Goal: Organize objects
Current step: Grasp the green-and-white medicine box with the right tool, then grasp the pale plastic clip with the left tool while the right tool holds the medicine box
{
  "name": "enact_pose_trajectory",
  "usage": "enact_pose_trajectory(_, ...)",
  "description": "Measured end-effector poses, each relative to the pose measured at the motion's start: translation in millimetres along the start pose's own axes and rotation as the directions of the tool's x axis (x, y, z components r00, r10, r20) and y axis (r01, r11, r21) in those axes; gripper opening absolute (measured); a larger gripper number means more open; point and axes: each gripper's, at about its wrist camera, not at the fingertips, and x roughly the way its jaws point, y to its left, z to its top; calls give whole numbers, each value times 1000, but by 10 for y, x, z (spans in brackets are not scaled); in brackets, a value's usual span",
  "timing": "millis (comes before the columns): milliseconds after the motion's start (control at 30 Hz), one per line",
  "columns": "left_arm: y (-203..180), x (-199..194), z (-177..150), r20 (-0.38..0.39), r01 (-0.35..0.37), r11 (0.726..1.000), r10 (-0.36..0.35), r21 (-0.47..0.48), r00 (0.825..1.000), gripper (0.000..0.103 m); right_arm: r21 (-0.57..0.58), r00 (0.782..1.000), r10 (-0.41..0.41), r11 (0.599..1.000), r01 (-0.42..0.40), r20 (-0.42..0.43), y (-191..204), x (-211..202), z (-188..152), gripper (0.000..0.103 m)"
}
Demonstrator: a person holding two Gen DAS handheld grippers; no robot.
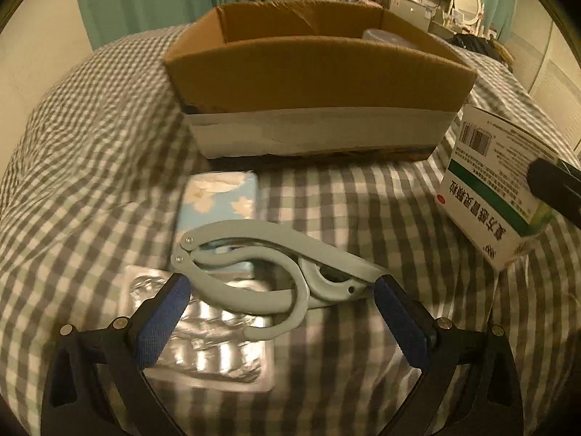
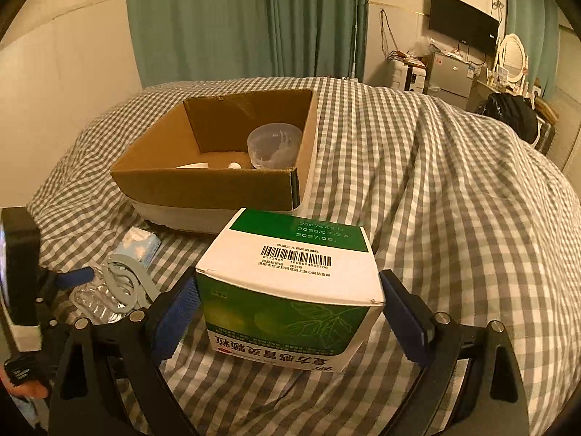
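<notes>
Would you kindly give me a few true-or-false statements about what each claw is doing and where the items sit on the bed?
1. The right claw holds the medicine box. True.
2. The cardboard box is empty. False: a clear plastic container and small white items lie inside.
3. The left claw is open around the grey folding hanger. True.
4. The tissue pack lies inside the cardboard box. False: it lies on the checked bedcover, in front of the box.

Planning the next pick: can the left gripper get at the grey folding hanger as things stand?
Probably yes: the left gripper is open, the grey folding hanger lies between its fingers, uncovered, atop the blister pack.
</notes>
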Motion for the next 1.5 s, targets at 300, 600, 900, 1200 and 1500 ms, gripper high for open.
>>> enact_pose_trajectory(300,-168,312,205,-57,-96,995,95,-22,994,103,42,999,46,998,-46,-5,-105,51,-56,95)
enact_pose_trajectory(600,-46,140,114,-8,-47,999,47,1,999,78,49,999,48,998,-48,2,-104,38,-69,95)
enact_pose_trajectory(900,125,-184,-89,9,70,997,-70,-17,998,31,9,1000,-1,1000,1,12,-9,-91,-145,95)
enact_pose_trajectory(1200,196,-694,-168,101,150,989,-150,8,984,9,-32,1000,-16,999,17,23,122,-271,-218,95)
enact_pose_trajectory(1500,130,-1201,0,231,156,986,-166,62,959,8,-72,996,-18,997,24,87,244,-589,-88,95)
